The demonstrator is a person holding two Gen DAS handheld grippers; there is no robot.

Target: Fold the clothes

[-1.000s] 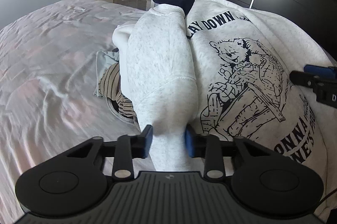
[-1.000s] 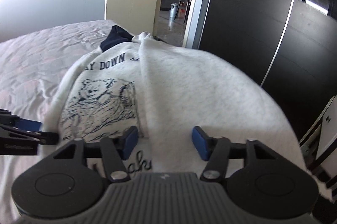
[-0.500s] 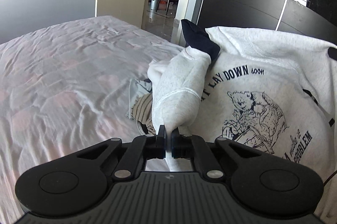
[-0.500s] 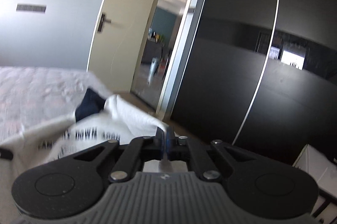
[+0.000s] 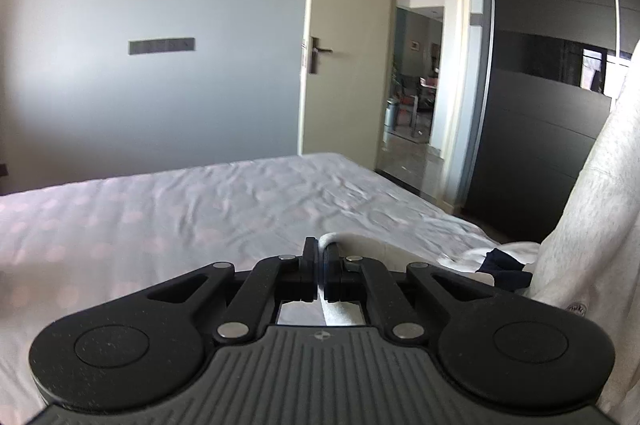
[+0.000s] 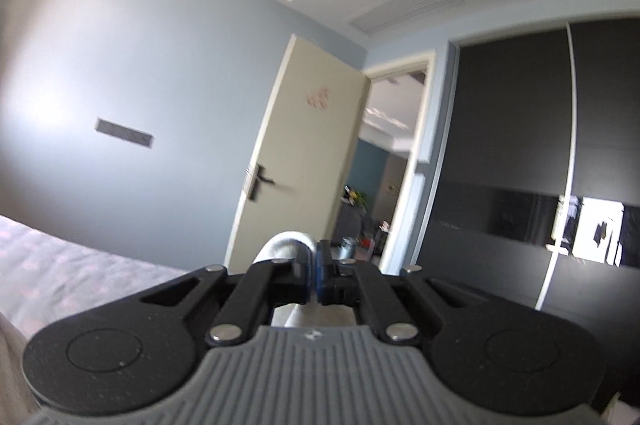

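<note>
A light grey sweatshirt (image 5: 600, 209) hangs lifted at the right edge of the left wrist view, its body stretching upward out of frame. My left gripper (image 5: 320, 265) is shut on a fold of that sweatshirt, which pokes out past the fingertips. A dark navy garment (image 5: 502, 264) lies on the bed (image 5: 160, 221) beside the hanging cloth. In the right wrist view my right gripper (image 6: 314, 267) is shut on another fold of the sweatshirt (image 6: 286, 243), raised high and tilted toward the wall and ceiling.
The bed sheet is pale and wrinkled, stretching left and ahead. A cream door (image 5: 344, 65) stands open onto a hallway. A dark wardrobe (image 5: 552, 85) runs along the right side, close to the bed's far edge.
Both grippers closed on the sweatshirt and rose, tilting upward. The sweatshirt left the bed and now hangs between them; the printed front is out of view.
</note>
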